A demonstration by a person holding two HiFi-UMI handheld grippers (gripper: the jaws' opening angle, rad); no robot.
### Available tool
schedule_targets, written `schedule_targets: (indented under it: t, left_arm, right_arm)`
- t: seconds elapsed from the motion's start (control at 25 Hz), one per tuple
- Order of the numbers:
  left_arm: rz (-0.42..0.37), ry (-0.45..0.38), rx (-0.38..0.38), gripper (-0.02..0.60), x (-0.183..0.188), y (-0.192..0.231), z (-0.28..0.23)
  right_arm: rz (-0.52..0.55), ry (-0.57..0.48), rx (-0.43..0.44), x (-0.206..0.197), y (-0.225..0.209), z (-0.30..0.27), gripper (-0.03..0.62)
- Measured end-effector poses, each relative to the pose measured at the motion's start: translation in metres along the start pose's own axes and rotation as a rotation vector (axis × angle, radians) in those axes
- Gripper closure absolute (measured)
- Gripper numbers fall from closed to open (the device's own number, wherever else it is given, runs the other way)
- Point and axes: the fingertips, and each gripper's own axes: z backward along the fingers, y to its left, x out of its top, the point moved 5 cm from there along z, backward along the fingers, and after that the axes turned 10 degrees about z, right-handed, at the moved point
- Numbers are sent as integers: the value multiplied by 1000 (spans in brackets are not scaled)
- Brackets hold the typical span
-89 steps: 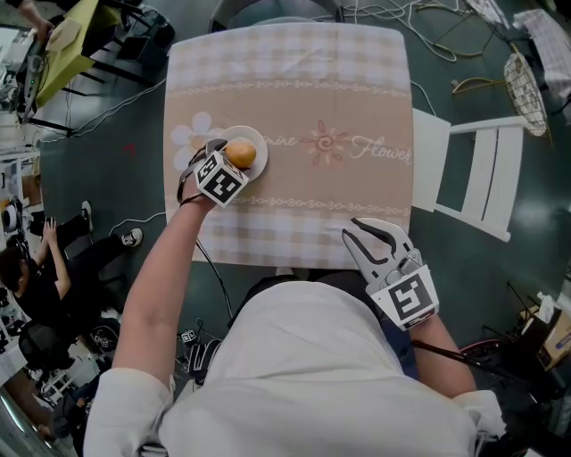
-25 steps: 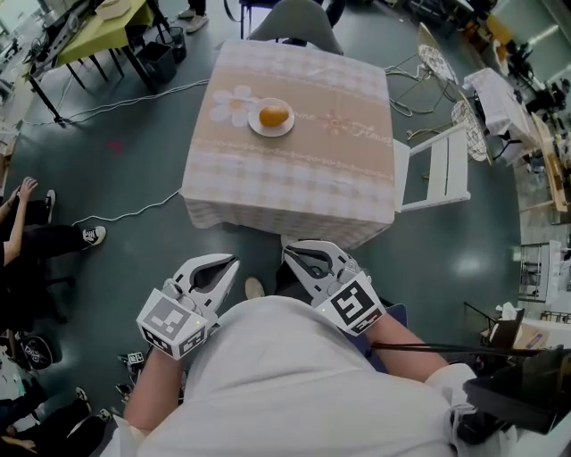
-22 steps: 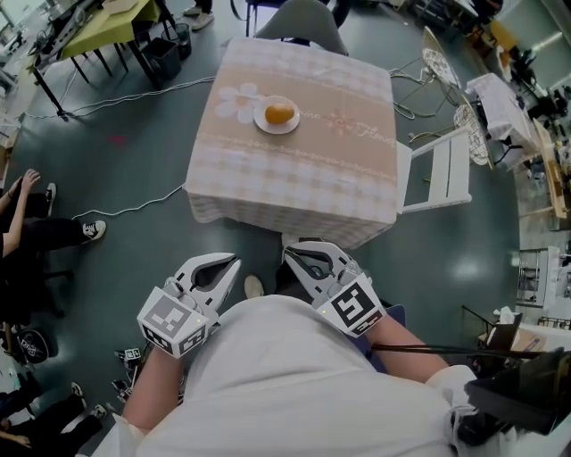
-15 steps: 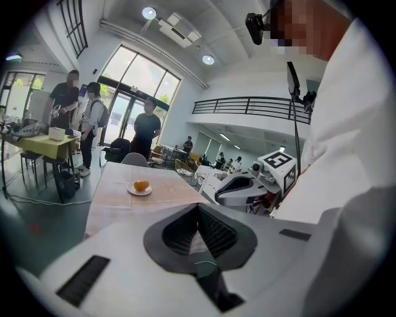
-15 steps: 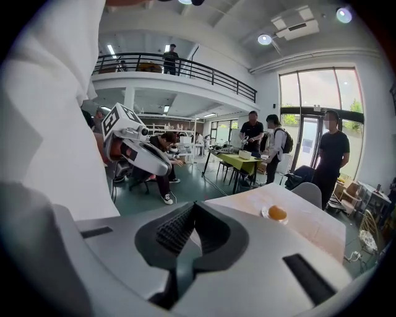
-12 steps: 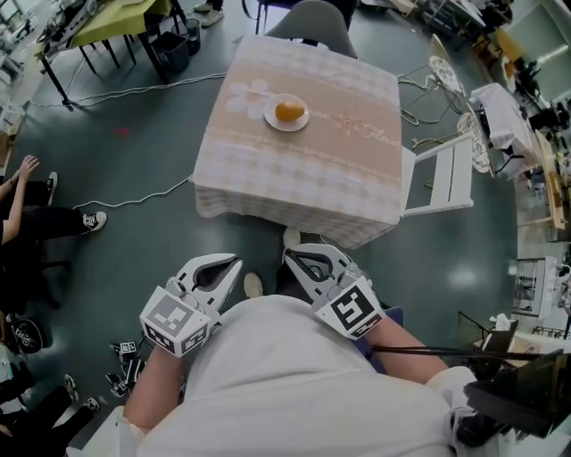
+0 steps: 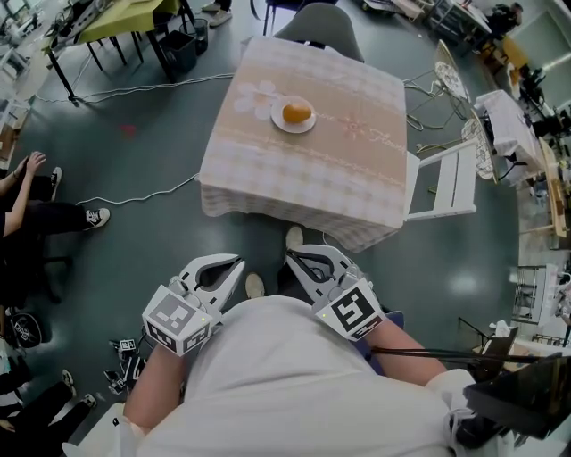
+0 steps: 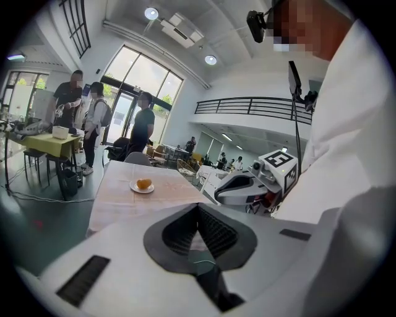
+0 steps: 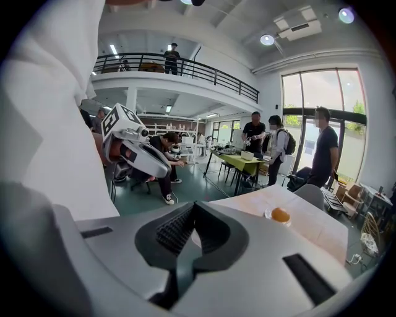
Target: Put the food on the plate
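Observation:
An orange round piece of food lies on a small white plate on the far left part of the table. The same food shows small in the left gripper view, and the food shows far off in the right gripper view. Both grippers are held close to my body, well away from the table. My left gripper is shut with nothing in it. My right gripper is shut and empty too.
The table wears a beige checked cloth with flower print. A white folding chair stands at its right side and a grey chair at its far end. Cables trail over the dark floor. People sit at the left.
I have stepped back from the table: 3.6 s ago my left gripper was at the plate by the food, now both grippers are by my body. The table drifts slightly in view over the last second.

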Motion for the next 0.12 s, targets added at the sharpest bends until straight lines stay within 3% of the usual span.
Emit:
schedule_targets:
  t: [0.12]
  left_arm:
    - [-1, 0, -5, 572, -1, 1, -2]
  right_arm:
    - [2, 6, -4, -2, -1, -1, 580]
